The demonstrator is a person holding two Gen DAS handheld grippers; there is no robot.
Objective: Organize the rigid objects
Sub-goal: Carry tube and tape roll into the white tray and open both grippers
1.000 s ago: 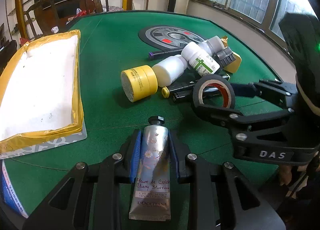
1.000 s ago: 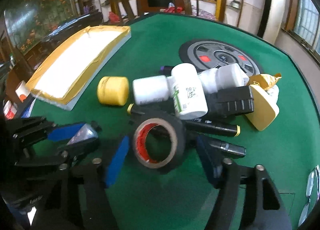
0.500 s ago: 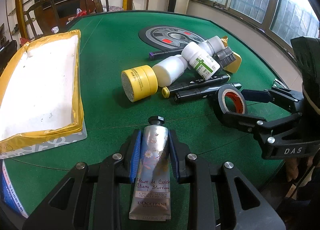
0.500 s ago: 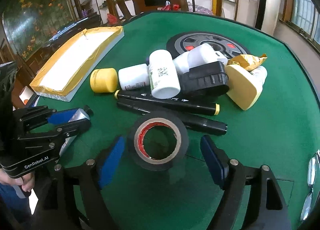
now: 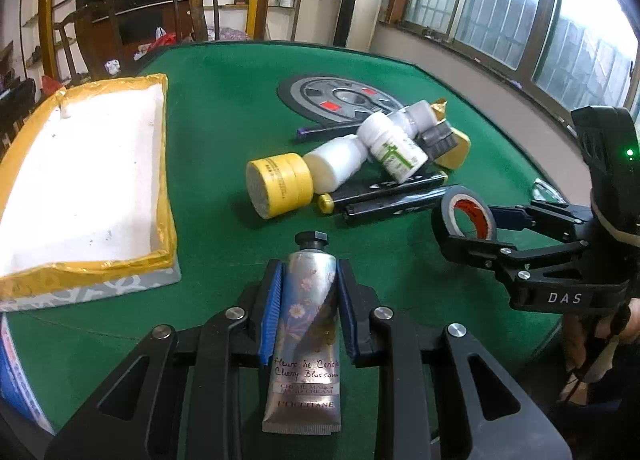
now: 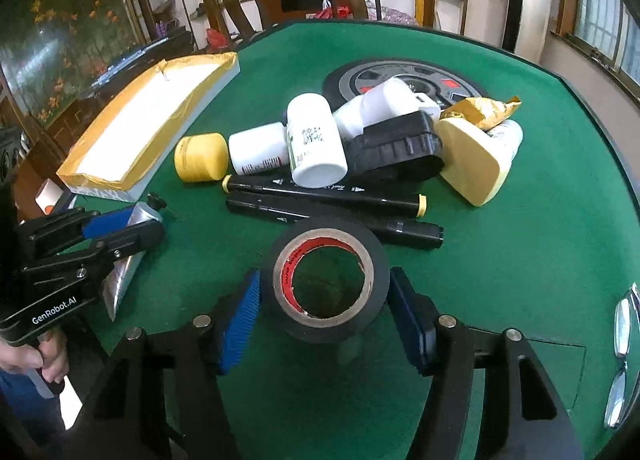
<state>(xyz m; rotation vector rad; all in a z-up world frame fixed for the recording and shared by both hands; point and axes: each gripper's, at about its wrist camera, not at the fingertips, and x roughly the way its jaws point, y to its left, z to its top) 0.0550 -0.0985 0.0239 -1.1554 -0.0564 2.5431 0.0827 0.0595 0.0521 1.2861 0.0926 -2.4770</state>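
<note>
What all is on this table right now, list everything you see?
table: one, green, underneath everything
tray: one, white with gold rim, left side
disc: one, grey and black, table centre
bottles: at least three, white, in the pile
jar: one, yellow, left of pile
markers: two, black, front of pile
block: one, black, in pile
wedge: one, yellow, right of pile
tape: one, black, between right gripper's pads
tube: one, silver, in left gripper
left gripper: black, shut on tube
right gripper: black, jaws just closing on tape
</note>
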